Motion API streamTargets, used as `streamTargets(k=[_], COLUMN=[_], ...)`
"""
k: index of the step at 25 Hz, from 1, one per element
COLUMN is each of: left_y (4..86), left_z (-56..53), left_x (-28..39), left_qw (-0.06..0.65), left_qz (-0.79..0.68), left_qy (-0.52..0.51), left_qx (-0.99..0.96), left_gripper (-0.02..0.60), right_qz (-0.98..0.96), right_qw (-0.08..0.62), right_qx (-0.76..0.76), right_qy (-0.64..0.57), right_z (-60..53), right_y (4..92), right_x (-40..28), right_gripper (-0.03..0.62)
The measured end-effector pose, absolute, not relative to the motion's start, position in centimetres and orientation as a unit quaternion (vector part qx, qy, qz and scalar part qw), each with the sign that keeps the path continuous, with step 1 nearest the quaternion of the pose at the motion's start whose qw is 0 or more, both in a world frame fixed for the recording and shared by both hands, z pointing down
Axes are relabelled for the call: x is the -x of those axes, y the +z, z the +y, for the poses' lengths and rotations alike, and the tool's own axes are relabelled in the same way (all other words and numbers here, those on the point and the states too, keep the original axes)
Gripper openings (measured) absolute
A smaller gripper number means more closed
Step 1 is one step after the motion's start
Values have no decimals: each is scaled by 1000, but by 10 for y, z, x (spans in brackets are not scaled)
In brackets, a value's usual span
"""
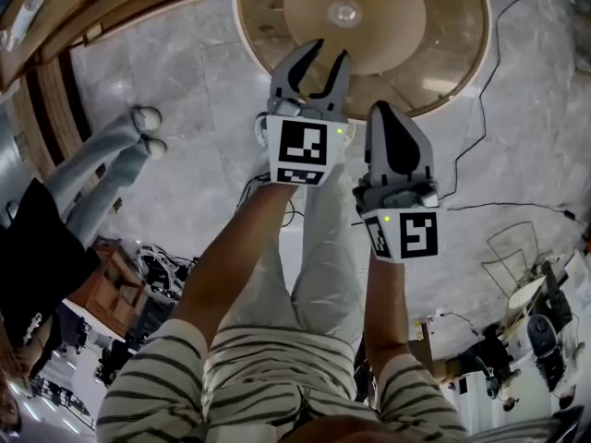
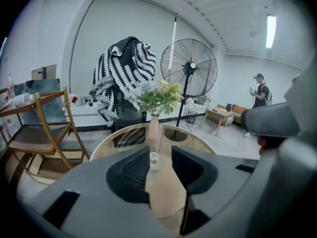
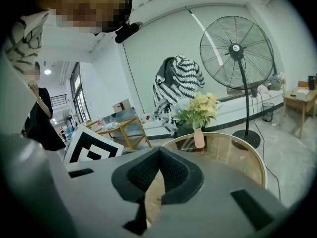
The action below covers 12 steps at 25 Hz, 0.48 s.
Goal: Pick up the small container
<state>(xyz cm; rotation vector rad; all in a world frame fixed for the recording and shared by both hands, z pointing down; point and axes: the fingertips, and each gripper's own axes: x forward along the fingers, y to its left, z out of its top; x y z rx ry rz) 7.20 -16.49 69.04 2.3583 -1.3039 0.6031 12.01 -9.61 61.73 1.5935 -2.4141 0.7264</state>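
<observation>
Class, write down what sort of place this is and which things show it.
Probably a large workroom or studio: a tall standing fan, a round glass table with a vase of flowers, and loose cables on the bare floor.

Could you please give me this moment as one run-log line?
stage: pre-grasp | left hand-held gripper: open, aimed at small container, not touching | right hand-held gripper: shut, empty

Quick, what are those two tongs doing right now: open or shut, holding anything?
Left tongs: open, holding nothing; the small container sits ahead, ungripped.
Right tongs: closed, empty.
</observation>
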Motion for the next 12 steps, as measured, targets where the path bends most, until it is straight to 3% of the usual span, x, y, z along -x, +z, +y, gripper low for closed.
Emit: streamTargets(k=[12], left_y=[758], left_z=[-200], left_x=[-85], left_qw=[165], left_qz=[-464], left_qy=[245], left_qx=[-835], left_gripper=[306], right_qz=[-801], right_qw=[90], right_qx=[-539], right_qy=[244], right_z=[-99], right_y=[646], right_x=[-133], right_gripper=[7])
